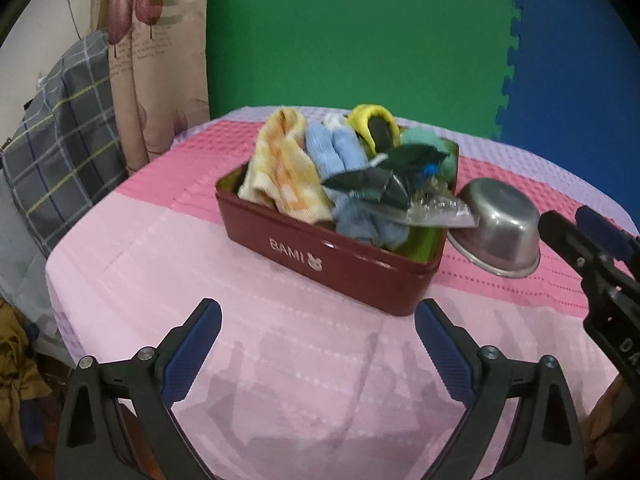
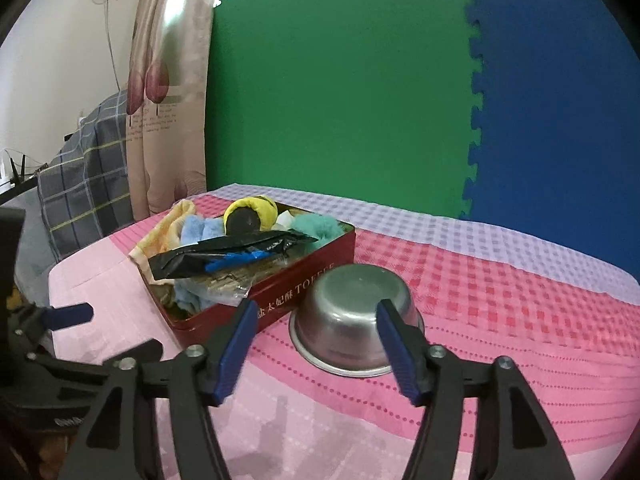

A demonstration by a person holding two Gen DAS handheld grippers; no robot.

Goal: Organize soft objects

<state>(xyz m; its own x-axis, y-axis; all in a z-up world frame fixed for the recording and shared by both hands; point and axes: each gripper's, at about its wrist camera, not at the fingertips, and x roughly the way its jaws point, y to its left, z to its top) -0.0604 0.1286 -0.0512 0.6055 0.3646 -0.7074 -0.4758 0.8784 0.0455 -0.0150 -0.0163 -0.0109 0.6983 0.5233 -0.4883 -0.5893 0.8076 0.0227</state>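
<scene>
An upturned steel bowl [image 2: 356,320] rests on the pink checked tablecloth [image 2: 500,288], behind which stand a green foam mat [image 2: 340,100], a blue mat [image 2: 552,120], a floral curtain [image 1: 156,60] and plaid bedding [image 1: 64,140]

Both the left gripper [image 1: 318,344] and the right gripper [image 2: 316,344] have black plastic arms, round silver screws at the pivots, and blue textured pads [image 1: 446,354] lining the jaws.

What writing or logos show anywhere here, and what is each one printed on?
"BAMI" with a small rabbit logo: long side of the red tin.
Chinese characters, then "TOFFEE": another side of that tin, right wrist view.
Small print on the floral curtain: too blurred to read.
White letters on the right gripper body: cut off, unreadable.
</scene>
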